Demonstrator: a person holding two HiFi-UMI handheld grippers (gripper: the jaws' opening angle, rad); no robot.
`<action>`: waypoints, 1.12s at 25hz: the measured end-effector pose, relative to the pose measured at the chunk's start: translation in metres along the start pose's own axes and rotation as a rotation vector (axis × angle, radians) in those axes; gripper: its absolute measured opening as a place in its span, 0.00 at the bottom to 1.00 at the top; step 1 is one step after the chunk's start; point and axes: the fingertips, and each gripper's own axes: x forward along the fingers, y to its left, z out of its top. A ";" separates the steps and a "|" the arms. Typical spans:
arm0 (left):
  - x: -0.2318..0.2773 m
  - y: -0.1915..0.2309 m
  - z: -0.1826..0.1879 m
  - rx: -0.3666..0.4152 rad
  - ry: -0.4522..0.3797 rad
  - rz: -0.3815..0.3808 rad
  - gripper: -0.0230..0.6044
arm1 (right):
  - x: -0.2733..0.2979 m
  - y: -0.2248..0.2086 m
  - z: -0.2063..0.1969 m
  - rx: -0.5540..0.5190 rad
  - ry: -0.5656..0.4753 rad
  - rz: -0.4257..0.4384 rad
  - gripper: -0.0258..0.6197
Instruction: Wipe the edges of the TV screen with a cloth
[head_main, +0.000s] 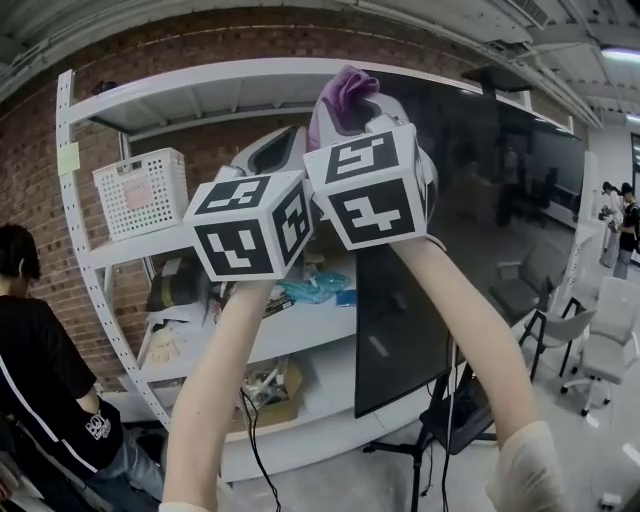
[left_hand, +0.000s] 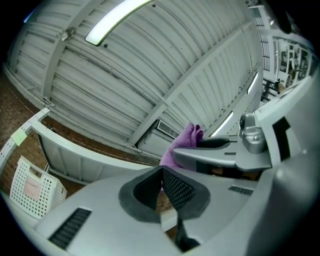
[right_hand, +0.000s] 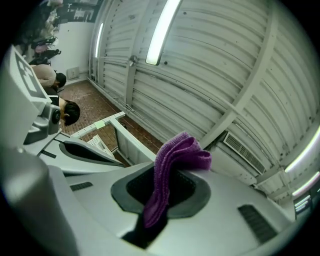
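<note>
The TV screen (head_main: 480, 230) is a big dark panel on a stand, filling the right half of the head view. Both grippers are raised high and point up at the ceiling. My right gripper (head_main: 352, 112) is shut on a purple cloth (head_main: 343, 92), held at the screen's top left corner; whether the cloth touches the screen cannot be told. In the right gripper view the cloth (right_hand: 175, 155) hangs folded out of that gripper (right_hand: 161, 186). My left gripper (left_hand: 161, 174) is shut with nothing in it, close beside the right gripper (left_hand: 225, 150), and the cloth (left_hand: 186, 140) shows just beyond it.
A white shelf rack (head_main: 110, 250) stands against the brick wall left of the TV, with a white basket (head_main: 140, 190) and clutter on it. A person in black (head_main: 45, 380) sits at the lower left. Office chairs (head_main: 600, 340) and people (head_main: 620, 225) are at the right.
</note>
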 end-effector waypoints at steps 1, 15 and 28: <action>0.002 0.001 0.003 0.006 -0.004 0.005 0.06 | 0.002 -0.002 0.002 -0.006 -0.009 0.001 0.14; 0.009 0.019 0.026 0.057 -0.062 0.109 0.06 | 0.013 -0.052 0.066 -0.199 -0.202 0.011 0.14; 0.019 0.004 0.039 0.079 -0.075 0.130 0.06 | 0.015 -0.077 0.072 -0.626 -0.292 0.072 0.14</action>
